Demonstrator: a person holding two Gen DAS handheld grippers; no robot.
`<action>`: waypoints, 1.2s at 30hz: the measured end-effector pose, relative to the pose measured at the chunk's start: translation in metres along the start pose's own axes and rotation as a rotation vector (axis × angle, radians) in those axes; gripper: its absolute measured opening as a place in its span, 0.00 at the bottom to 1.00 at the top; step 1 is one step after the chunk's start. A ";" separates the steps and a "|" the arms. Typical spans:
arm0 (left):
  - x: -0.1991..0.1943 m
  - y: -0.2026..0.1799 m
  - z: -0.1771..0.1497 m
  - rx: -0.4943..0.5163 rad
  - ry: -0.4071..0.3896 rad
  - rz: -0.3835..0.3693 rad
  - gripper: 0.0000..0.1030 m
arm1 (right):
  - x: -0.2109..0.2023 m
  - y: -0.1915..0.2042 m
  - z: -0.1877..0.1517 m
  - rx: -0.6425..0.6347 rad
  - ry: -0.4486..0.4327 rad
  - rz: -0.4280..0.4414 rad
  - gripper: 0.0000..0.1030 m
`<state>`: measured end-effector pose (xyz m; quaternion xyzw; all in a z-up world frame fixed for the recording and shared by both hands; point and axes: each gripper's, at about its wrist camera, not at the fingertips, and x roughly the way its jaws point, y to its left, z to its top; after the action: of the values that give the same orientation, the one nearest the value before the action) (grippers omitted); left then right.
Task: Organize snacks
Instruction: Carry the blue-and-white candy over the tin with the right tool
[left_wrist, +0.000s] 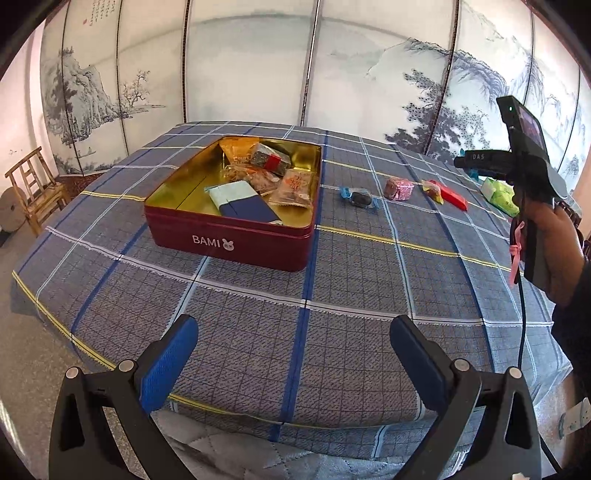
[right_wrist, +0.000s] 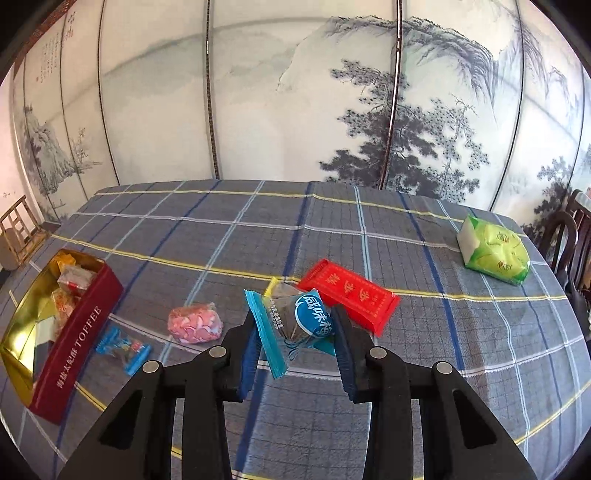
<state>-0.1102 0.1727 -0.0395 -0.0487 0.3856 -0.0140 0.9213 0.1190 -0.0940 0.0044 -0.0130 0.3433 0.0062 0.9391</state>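
a painted landscape screen (right_wrist: 295, 92) backs the plaid-covered tabletop (left_wrist: 332, 295). the right tongs (right_wrist: 295, 332) are closed on a blue-wrapped snack (right_wrist: 295, 317), lifted above the cloth; the left tongs (left_wrist: 293, 350) hang wide apart and empty near the tabletop's front edge. the red tin (left_wrist: 236, 206), already part filled, sits to the left. best to carry the packet high over the pink candy (right_wrist: 195, 324) and the small blue sweet (right_wrist: 123, 347), clear the tin's rim, then let go over its bare gold floor. the red packet (right_wrist: 349, 295) and green pack (right_wrist: 495, 254) lie well apart, out of the path.
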 end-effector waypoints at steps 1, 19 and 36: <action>0.001 0.001 -0.002 -0.002 0.004 0.002 1.00 | -0.002 0.008 0.002 -0.004 -0.003 0.011 0.36; -0.006 0.034 -0.021 -0.070 0.017 0.055 1.00 | -0.002 0.184 0.013 -0.192 -0.009 0.171 0.37; -0.002 0.071 -0.026 -0.138 0.006 0.056 1.00 | 0.021 0.256 -0.018 -0.289 0.108 0.272 0.37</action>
<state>-0.1312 0.2419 -0.0630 -0.1013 0.3895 0.0381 0.9146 0.1182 0.1616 -0.0281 -0.1014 0.3875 0.1814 0.8981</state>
